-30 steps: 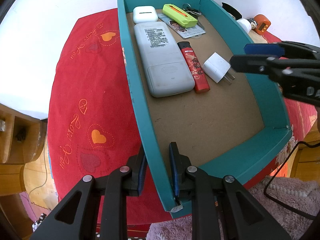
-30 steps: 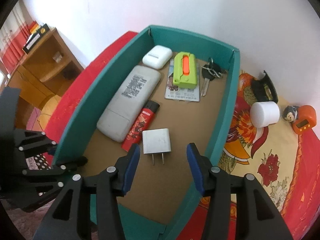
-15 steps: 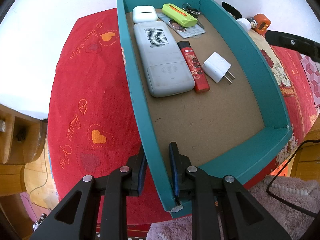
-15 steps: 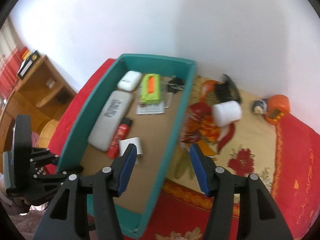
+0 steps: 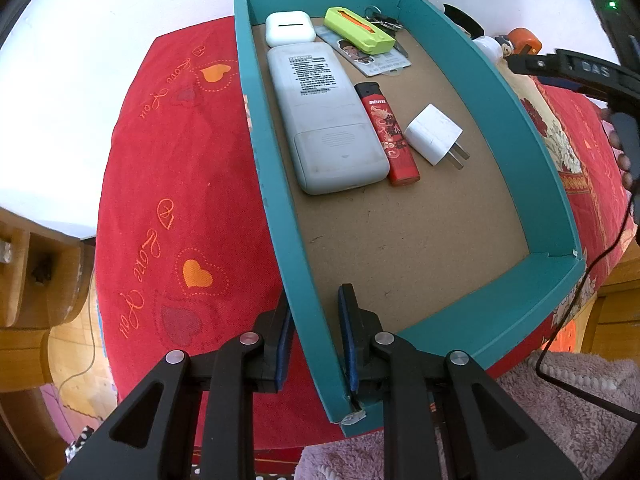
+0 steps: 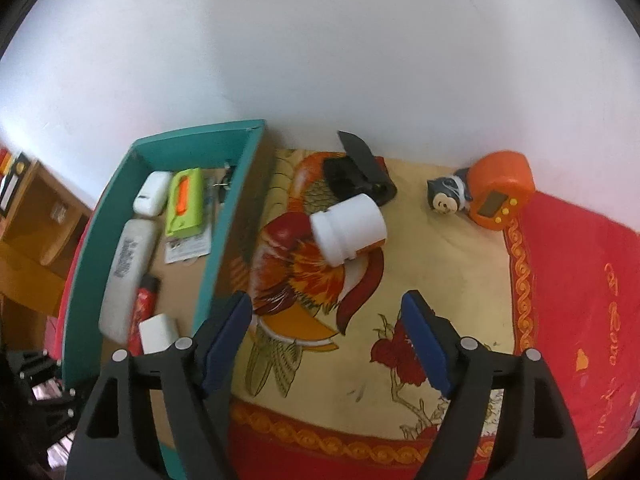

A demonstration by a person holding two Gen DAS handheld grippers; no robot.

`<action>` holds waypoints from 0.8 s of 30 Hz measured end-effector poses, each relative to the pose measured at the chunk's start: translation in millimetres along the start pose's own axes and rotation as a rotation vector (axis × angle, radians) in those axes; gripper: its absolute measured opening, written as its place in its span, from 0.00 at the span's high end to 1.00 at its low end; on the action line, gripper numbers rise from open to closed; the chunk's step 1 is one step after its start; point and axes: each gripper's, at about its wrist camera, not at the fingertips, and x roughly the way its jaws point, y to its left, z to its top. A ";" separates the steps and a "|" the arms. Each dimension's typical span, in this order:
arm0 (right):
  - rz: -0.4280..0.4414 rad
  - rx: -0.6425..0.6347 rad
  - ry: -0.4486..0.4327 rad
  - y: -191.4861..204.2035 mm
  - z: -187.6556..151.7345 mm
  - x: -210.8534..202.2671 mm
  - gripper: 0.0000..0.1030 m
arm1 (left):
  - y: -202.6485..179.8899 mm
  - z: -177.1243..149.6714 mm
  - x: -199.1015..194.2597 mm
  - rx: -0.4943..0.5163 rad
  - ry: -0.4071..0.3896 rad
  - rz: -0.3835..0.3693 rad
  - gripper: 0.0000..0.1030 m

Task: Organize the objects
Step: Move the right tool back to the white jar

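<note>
My left gripper [image 5: 314,332] is shut on the near left wall of the teal box [image 5: 280,200]. Inside lie a white remote [image 5: 324,120], a red lighter [image 5: 388,132], a white charger plug [image 5: 434,134], a white earbud case [image 5: 288,28], a green cutter [image 5: 358,29], a card and keys [image 5: 380,18]. My right gripper [image 6: 326,340] is open and empty above the patterned cloth, right of the box [image 6: 224,240]. Ahead of it lie a white jar [image 6: 348,232], a black clip [image 6: 360,168] and an orange timer with a cat figure [image 6: 496,192].
A red embroidered cloth [image 5: 168,184] covers the table. A white wall stands behind. Wooden furniture [image 6: 36,216] is at the left. A pink fluffy rug [image 5: 560,420] and a black cable [image 5: 576,304] lie below the table's near edge.
My right gripper has lifted out of the box and swung right over the patterned cloth, facing the jar and timer. My left gripper has kept its hold on the box wall.
</note>
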 end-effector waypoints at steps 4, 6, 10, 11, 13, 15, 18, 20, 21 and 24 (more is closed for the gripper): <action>-0.009 0.014 -0.001 -3.0 8.2 13.4 0.24 | 0.2 -0.3 -0.1 -0.007 -0.002 0.001 0.80; -0.021 0.002 0.000 -3.0 15.4 22.0 0.24 | -0.2 0.2 0.0 -0.013 -0.004 0.002 0.80; -0.044 -0.012 -0.011 -4.7 29.1 33.9 0.24 | 0.0 0.0 -0.1 -0.016 -0.004 0.003 0.80; -0.053 -0.020 -0.010 -4.9 31.9 37.0 0.24 | -0.3 0.2 0.0 -0.019 -0.005 0.004 0.80; -0.075 -0.051 -0.006 -4.0 36.0 42.2 0.24 | -0.1 0.0 0.0 -0.024 -0.006 0.005 0.80; -0.097 -0.098 0.002 -0.8 38.6 46.2 0.24 | 0.2 -0.2 -0.1 -0.027 -0.007 0.005 0.80; -0.135 -0.177 0.006 5.8 41.4 50.2 0.24 | -0.6 0.7 0.2 -0.030 -0.008 0.006 0.80; -0.134 -0.201 0.009 7.9 42.6 51.7 0.25 | -0.3 0.3 -0.3 -0.035 -0.009 0.007 0.80; -0.128 -0.206 0.012 8.4 43.3 52.4 0.25 | 0.3 -0.4 -0.5 -0.036 -0.009 0.007 0.80; -0.105 -0.193 0.013 7.4 44.4 53.2 0.38 | 0.2 -0.2 -0.4 -0.043 -0.011 0.008 0.80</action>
